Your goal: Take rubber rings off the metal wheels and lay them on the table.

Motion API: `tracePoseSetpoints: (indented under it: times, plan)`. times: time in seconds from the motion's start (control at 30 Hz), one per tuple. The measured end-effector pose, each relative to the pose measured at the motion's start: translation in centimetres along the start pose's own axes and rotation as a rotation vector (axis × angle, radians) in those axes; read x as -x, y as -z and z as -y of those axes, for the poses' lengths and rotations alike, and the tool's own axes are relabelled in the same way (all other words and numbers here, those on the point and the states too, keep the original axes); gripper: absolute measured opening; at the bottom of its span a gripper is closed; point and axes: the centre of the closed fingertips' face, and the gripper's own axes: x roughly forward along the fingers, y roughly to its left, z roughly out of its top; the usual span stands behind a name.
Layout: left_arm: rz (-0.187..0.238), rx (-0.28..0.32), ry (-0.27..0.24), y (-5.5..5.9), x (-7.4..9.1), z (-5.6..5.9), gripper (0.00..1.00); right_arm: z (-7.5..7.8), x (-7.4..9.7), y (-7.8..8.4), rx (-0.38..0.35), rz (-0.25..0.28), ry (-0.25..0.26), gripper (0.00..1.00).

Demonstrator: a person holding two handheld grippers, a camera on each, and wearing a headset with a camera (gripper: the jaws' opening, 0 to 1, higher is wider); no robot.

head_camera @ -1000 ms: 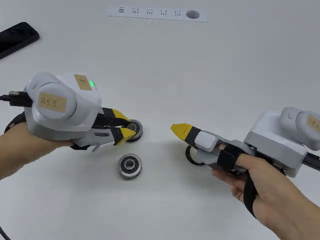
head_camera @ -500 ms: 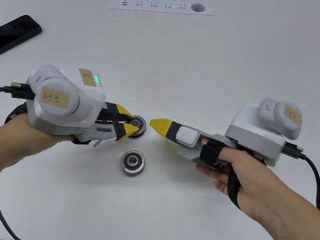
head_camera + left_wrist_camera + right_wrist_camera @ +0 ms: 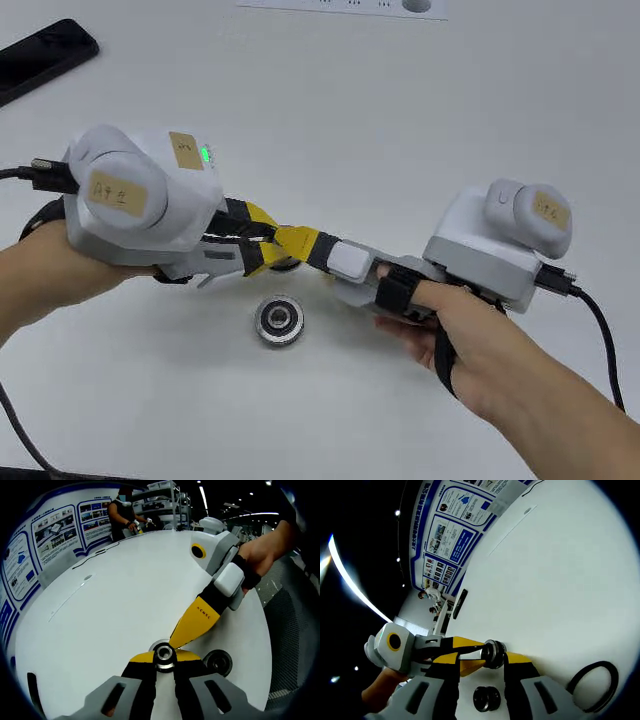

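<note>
Clamping metal wheel (image 3: 164, 656), left gripper (image 3: 264, 248); right gripper (image 3: 299, 240) jaws straddle same wheel, grip unclear. Second wheel (image 3: 280, 319) just below tips; rubber ring (image 3: 602, 663) beside right jaw.

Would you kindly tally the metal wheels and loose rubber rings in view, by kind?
Metal wheels: 2, the held wheel and the loose wheel
Loose rubber rings: 1, the ring lying on the table
Total: 3

My left claw (image 3: 268, 250) is clamped tight on a wheel (image 3: 164, 654). My right claw (image 3: 298, 242) points in from the opposite side, tip to tip, jaws spread either side of that wheel.
</note>
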Motion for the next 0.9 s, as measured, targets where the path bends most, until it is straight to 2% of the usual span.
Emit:
tracePoseSetpoints:
  times: [0.27, 0.47, 0.77, 0.83, 0.9]
  plan:
    - [-0.002, -0.003, -0.004, 0.0, 0.0, 0.0, 0.12, 0.1, -0.3, 0.3, -0.002, -0.016, -0.005, 0.35]
    - [-0.003, -0.005, -0.001, 0.1, 0.0, -0.1, 0.12, -0.2, -0.1, 0.3, 0.012, -0.021, -0.030, 0.34]
    - [-0.005, -0.004, -0.002, 0.2, 0.0, -0.3, 0.12, 0.0, 0.3, 0.0, 0.005, -0.017, -0.038, 0.25]
    - [-0.005, -0.003, -0.002, 0.2, 0.0, -0.3, 0.12, 0.2, 0.3, 0.0, -0.003, -0.020, -0.025, 0.22]
    - [-0.005, -0.002, -0.003, 0.2, 0.1, -0.3, 0.12, 0.8, 0.3, 0.0, -0.006, -0.019, 0.002, 0.15]
